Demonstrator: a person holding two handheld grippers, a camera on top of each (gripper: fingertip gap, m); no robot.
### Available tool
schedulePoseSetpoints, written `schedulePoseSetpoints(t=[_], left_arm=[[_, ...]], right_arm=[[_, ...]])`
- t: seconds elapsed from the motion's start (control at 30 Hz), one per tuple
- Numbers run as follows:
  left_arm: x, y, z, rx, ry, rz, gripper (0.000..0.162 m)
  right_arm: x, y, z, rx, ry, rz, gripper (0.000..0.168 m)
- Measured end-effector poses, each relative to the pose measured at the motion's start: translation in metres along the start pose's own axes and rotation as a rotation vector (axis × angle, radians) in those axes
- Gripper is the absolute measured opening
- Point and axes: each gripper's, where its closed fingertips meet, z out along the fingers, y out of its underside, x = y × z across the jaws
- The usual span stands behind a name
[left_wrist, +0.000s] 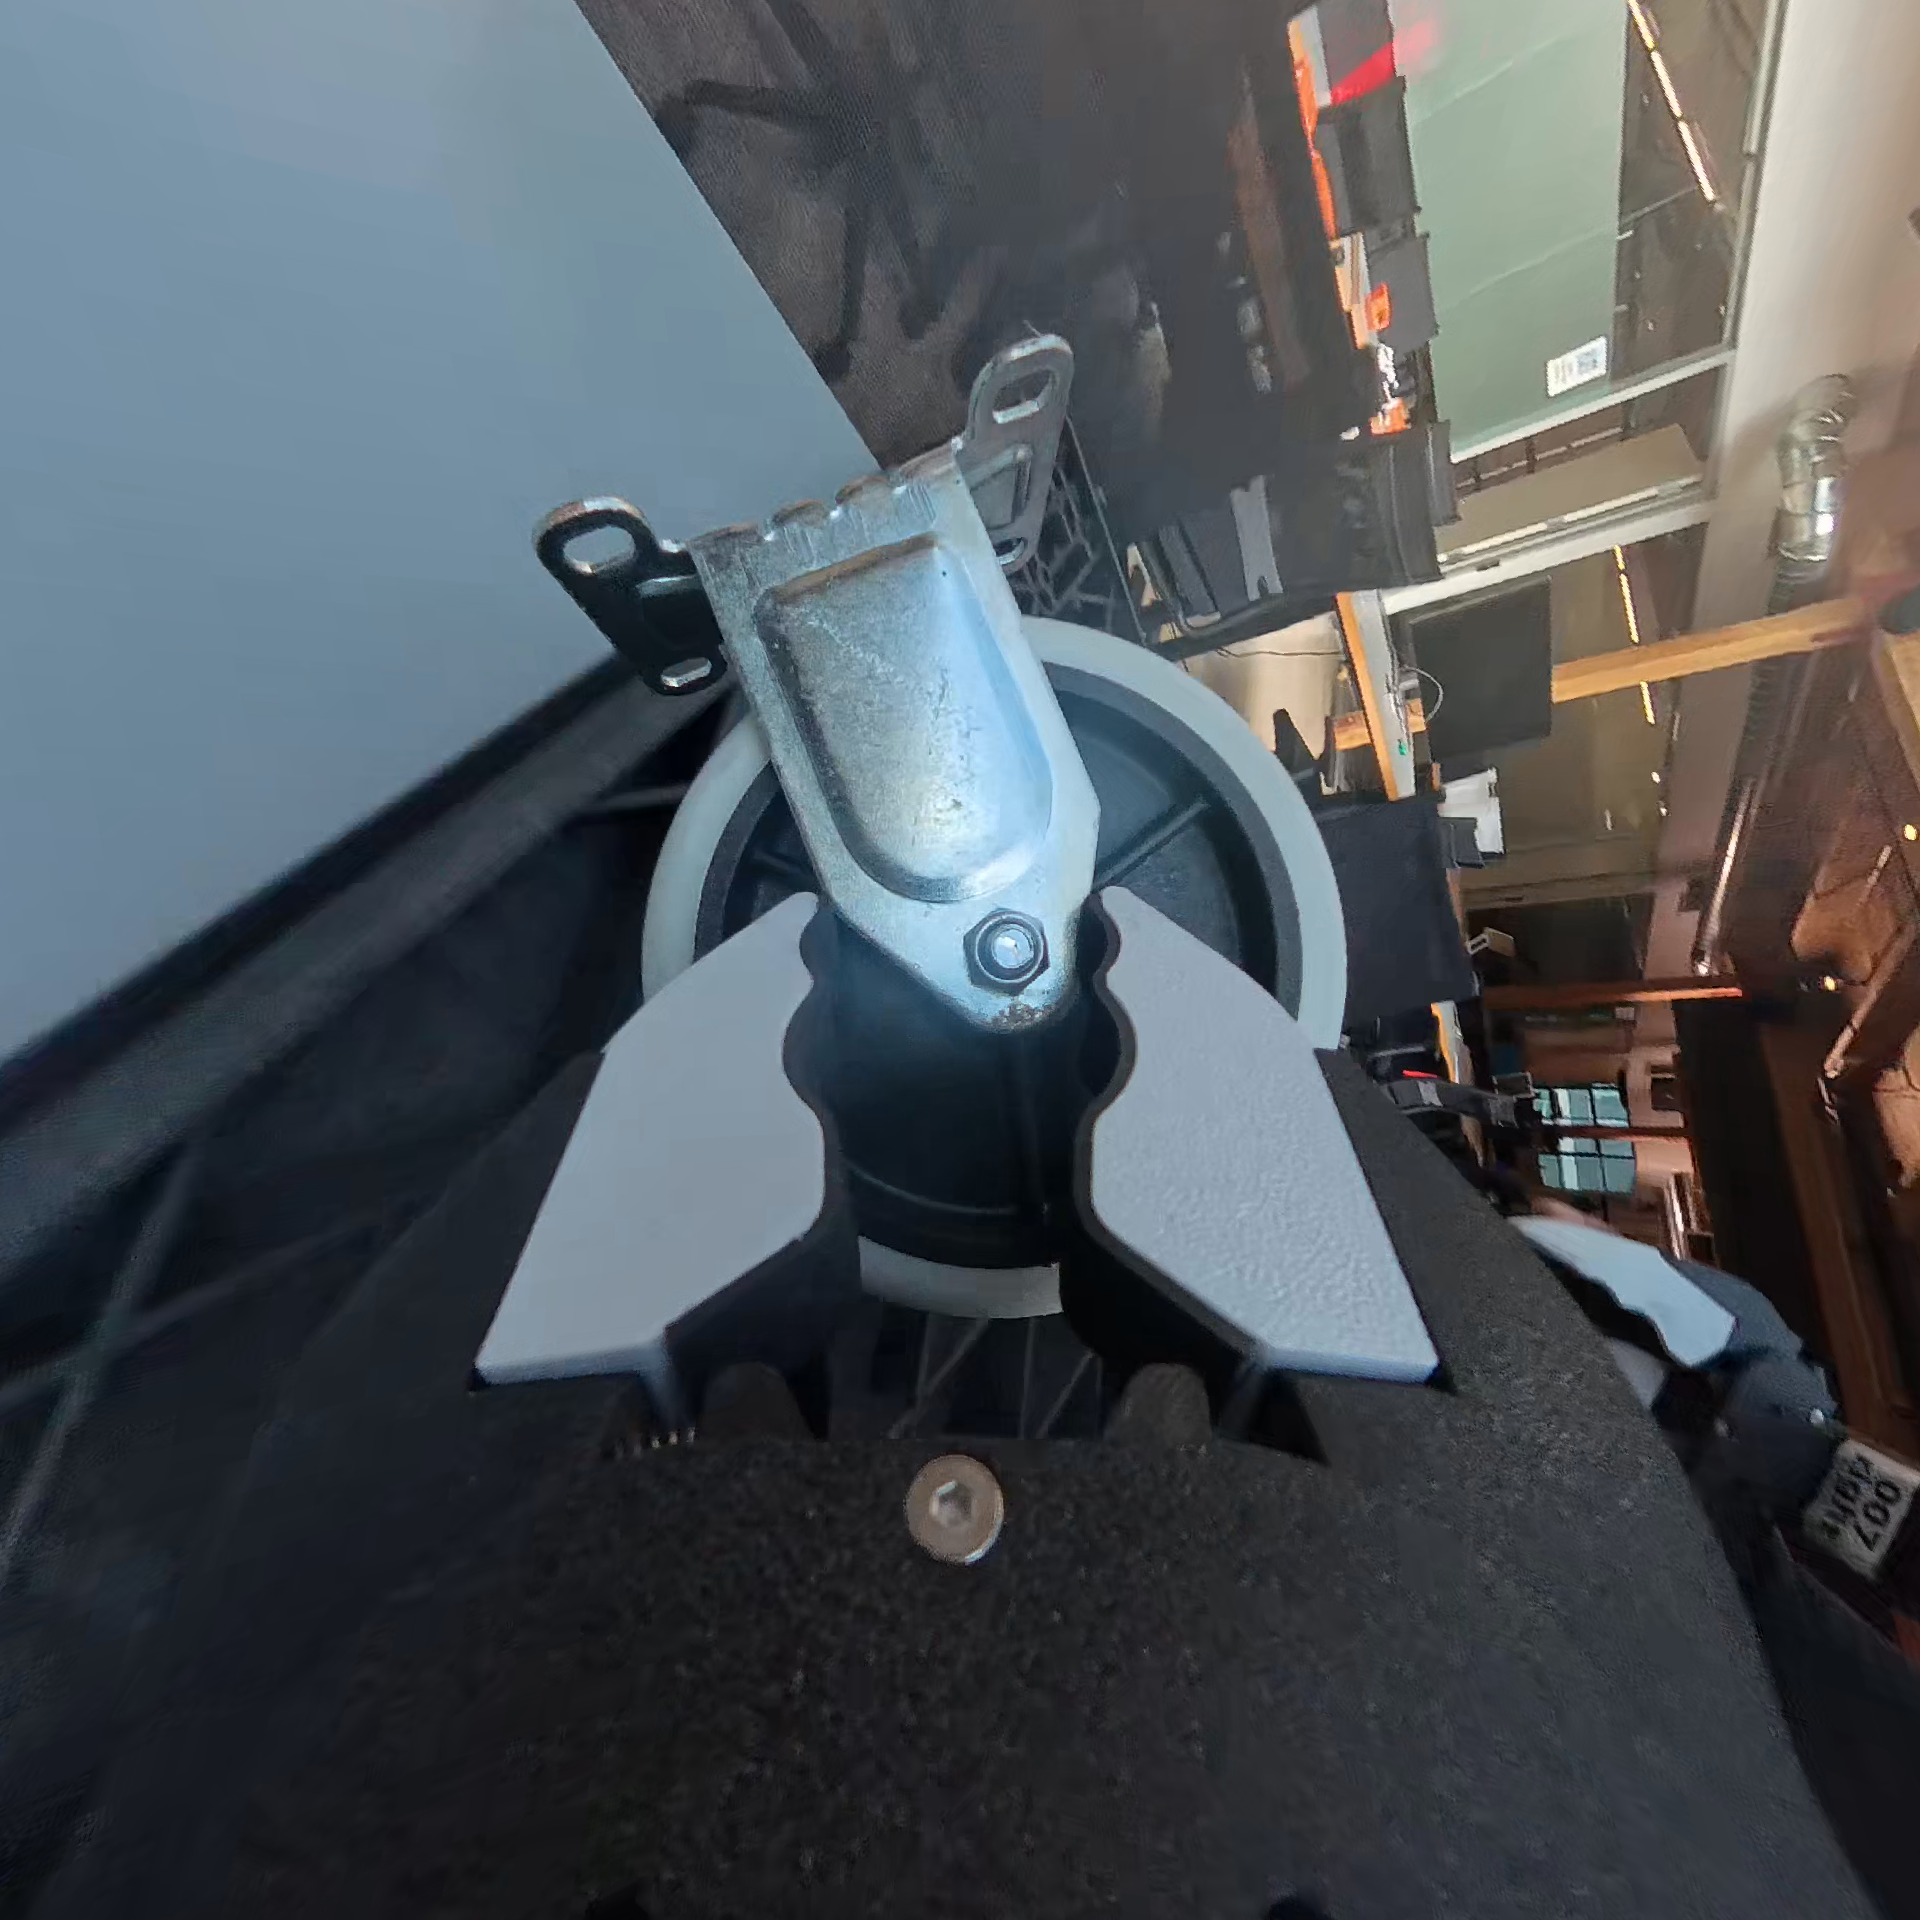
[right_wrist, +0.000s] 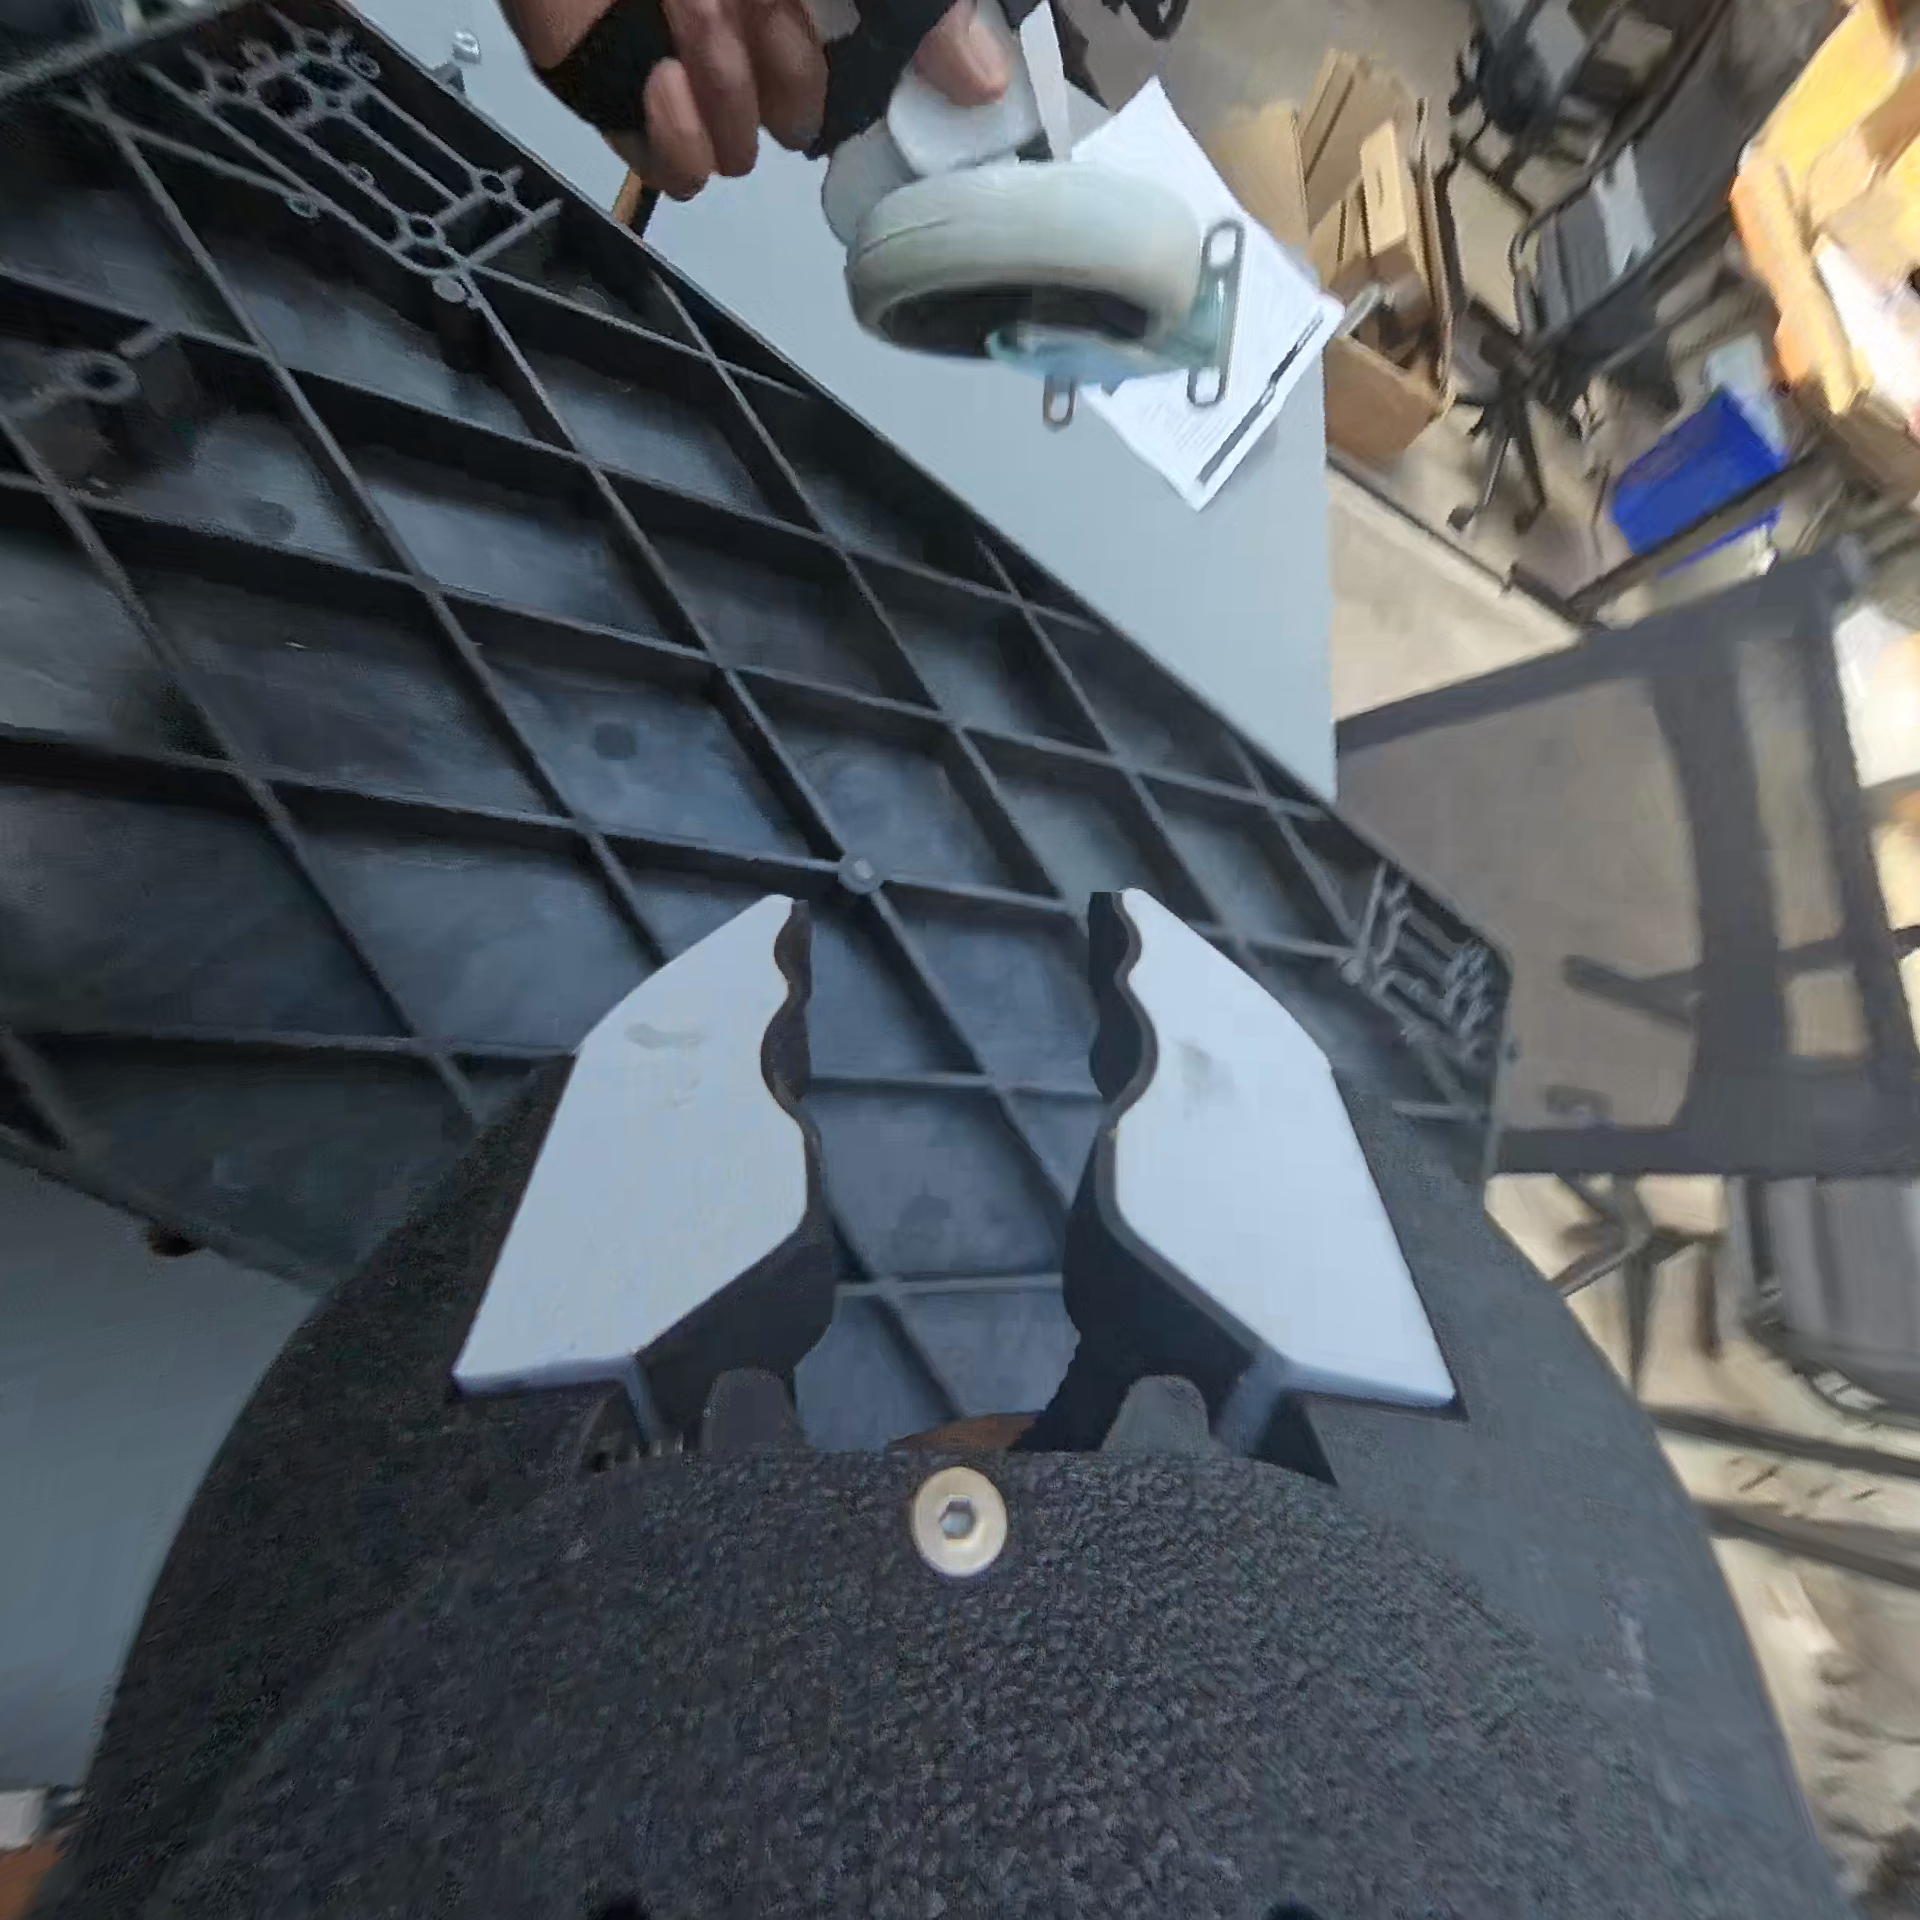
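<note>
My left gripper (left_wrist: 958, 904) is shut on a caster wheel (left_wrist: 1288, 831) with a grey tyre, a black hub and a metal fork with a slotted mounting plate. It holds the caster in the air. The caster also shows at the top of the right wrist view (right_wrist: 1018, 260), held over the far edge of a black ribbed plastic panel (right_wrist: 520, 675). A gloved hand (right_wrist: 707, 94) holds that gripper. My right gripper (right_wrist: 948, 912) is open and empty, hovering just over the panel's near part. One of its fingers (left_wrist: 1642, 1309) shows at the lower right of the left wrist view.
The panel lies rib side up on a grey table (right_wrist: 1143, 623). A printed paper sheet (right_wrist: 1216, 343) lies on the table beyond the caster. Off the table's right edge stand a black mesh frame (right_wrist: 1662, 883), cardboard boxes (right_wrist: 1371, 260) and a blue bin (right_wrist: 1704, 468).
</note>
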Motion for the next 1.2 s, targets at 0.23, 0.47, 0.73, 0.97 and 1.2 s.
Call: schedulePoseSetpoints(t=[0.23,0.47,0.73,0.97,1.2], left_arm=[[0.105,0.208,-0.042,-0.325,0.112,-0.027,0.045],[0.103,0.335,-0.116,-0.525,0.006,-0.013,0.045],[0.109,0.317,-0.213,-0.255,0.011,0.440,0.045],[0.096,0.387,-0.215,-0.595,0.004,0.946,0.061],[0.081,0.362,-0.222,-0.533,-0.114,1.213,0.050]], right_arm=[[-0.045,-0.075,0.011,0.138,-0.187,-0.613,0.080],[-0.211,-0.048,-0.025,0.170,-0.523,-0.655,0.039],[-0.284,-0.032,-0.016,0.167,-0.646,-0.445,0.037],[-0.288,-0.059,-0.014,0.250,-0.681,-0.254,0.037],[-0.289,-0.096,-0.013,0.338,-0.721,-0.098,0.037]])
